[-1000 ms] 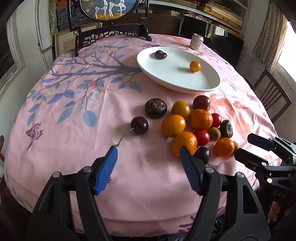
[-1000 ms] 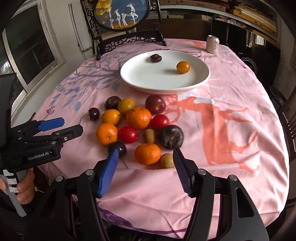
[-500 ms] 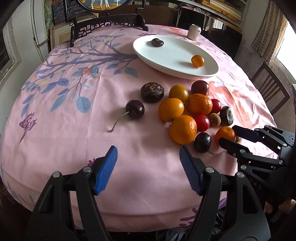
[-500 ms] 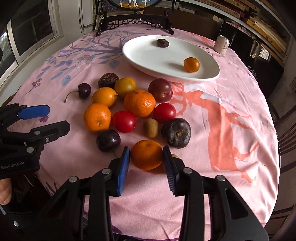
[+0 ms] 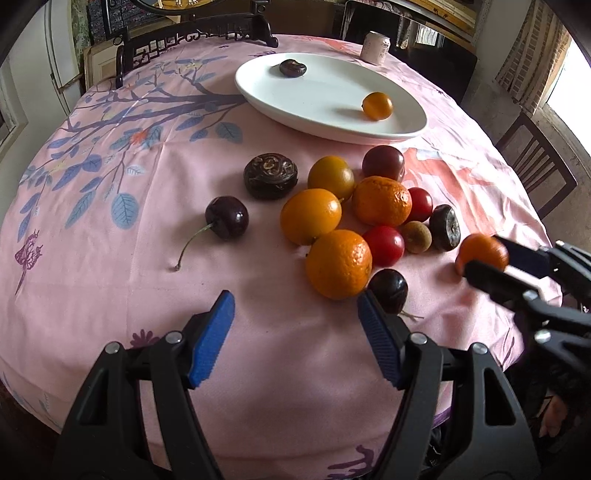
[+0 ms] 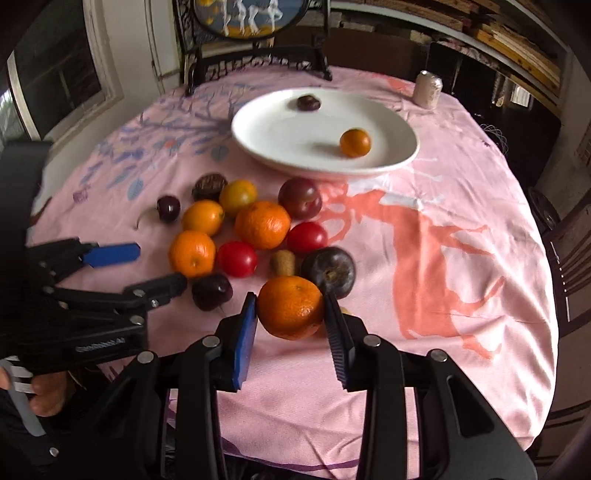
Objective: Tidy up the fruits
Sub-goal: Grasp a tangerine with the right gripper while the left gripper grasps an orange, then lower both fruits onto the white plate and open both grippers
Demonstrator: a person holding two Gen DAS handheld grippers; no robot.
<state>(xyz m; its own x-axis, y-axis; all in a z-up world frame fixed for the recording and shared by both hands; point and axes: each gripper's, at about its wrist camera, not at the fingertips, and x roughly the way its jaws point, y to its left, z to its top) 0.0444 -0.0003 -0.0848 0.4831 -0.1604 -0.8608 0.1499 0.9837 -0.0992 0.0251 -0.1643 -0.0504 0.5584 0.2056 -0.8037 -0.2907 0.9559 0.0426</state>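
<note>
Several fruits lie in a cluster on the pink tablecloth: oranges (image 5: 338, 264), red tomatoes (image 5: 384, 245), dark plums (image 5: 388, 286) and a cherry (image 5: 226, 217). My right gripper (image 6: 290, 297) is shut on a tangerine (image 6: 288, 314) at the near right of the cluster, both pads pressing its sides. The left wrist view shows the tangerine (image 5: 480, 251) in those fingers too. My left gripper (image 5: 295, 295) stands open over bare cloth, just short of the nearest orange. The white plate (image 5: 406, 133) behind holds a small orange (image 5: 376, 106) and a dark fruit (image 5: 292, 68).
A drinks can (image 5: 375, 42) stands beyond the plate. A carved black stand (image 5: 192, 33) sits at the table's far edge. A wooden chair (image 5: 535, 166) is on the right. A person's hand (image 6: 48, 395) grips the left gripper's handle.
My right gripper came forward, its jaws closed on the tangerine, and the fruit now sits slightly off the cloth. My left gripper sank and moved closer to the fruit cluster, still open.
</note>
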